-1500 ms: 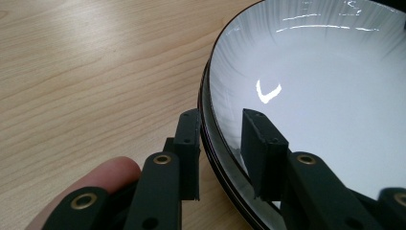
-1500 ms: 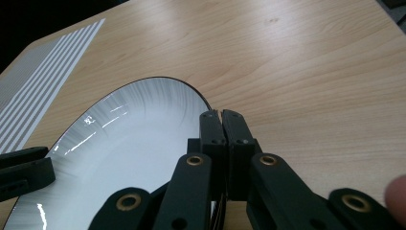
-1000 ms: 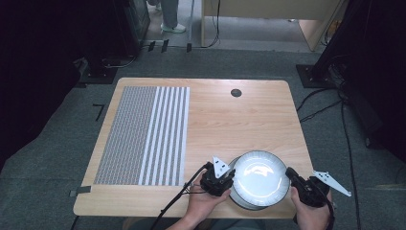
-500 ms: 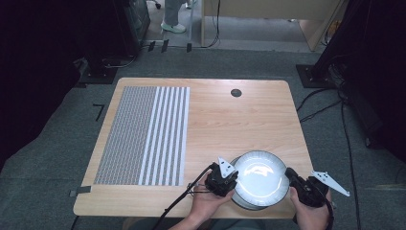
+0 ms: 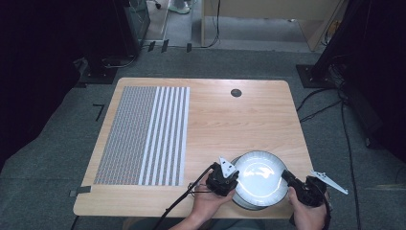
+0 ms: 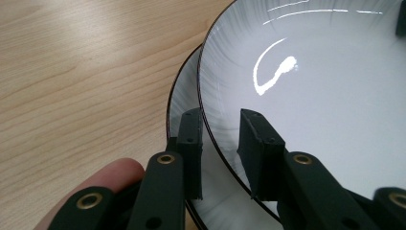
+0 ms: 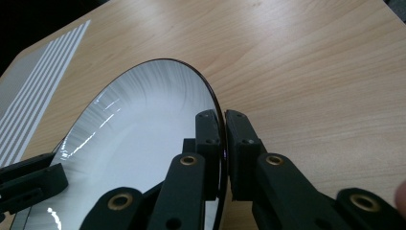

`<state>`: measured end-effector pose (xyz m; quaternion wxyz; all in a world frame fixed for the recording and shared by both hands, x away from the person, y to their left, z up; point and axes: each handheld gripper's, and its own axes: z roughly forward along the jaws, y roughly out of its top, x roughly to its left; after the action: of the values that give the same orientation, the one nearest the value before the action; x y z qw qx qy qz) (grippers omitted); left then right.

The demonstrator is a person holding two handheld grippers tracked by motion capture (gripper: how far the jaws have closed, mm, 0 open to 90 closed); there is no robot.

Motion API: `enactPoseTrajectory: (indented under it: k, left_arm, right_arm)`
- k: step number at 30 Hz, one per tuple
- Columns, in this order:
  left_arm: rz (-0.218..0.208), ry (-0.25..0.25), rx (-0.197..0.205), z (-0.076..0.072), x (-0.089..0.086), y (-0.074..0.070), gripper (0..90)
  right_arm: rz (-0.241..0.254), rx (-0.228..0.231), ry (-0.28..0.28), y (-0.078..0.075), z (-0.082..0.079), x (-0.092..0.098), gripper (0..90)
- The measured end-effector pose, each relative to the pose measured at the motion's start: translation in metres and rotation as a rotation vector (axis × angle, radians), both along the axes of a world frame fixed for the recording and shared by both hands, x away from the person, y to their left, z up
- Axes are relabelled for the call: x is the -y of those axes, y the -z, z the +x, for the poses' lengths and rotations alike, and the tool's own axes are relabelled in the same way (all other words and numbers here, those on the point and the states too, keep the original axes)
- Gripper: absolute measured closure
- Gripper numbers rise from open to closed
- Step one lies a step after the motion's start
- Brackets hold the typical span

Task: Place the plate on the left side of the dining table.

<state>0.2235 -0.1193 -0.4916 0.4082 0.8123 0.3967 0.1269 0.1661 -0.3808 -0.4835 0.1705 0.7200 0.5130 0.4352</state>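
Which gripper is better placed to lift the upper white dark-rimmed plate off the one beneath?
Right. The right gripper has its jaws shut on the rim of the upper white dark-rimmed plate. The left gripper straddles that rim with a visible gap, so it would probably need to close first.

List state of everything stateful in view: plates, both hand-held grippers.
Upper plate: tilted, raised off the lower one, rim between jaws on both sides.
Lower plate: flat on the table, under the upper plate.
Left hand-held gripper: jaws straddle the upper plate's rim, gap visible, open.
Right hand-held gripper: shut on the upper plate's rim.
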Motion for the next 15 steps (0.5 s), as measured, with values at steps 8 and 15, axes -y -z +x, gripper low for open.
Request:
enactPoseTrajectory:
  k: [8, 15]
  left_arm:
    - [-0.010, 0.010, -0.034, 0.003, 0.003, 0.002, 66.2]
    - [-0.042, 0.002, -0.066, 0.007, 0.002, 0.002, 68.7]
  right_arm:
    - [0.131, 0.027, -0.023, 0.005, 0.000, 0.014, 85.4]
    - [0.162, 0.043, -0.026, 0.006, 0.000, 0.016, 85.1]
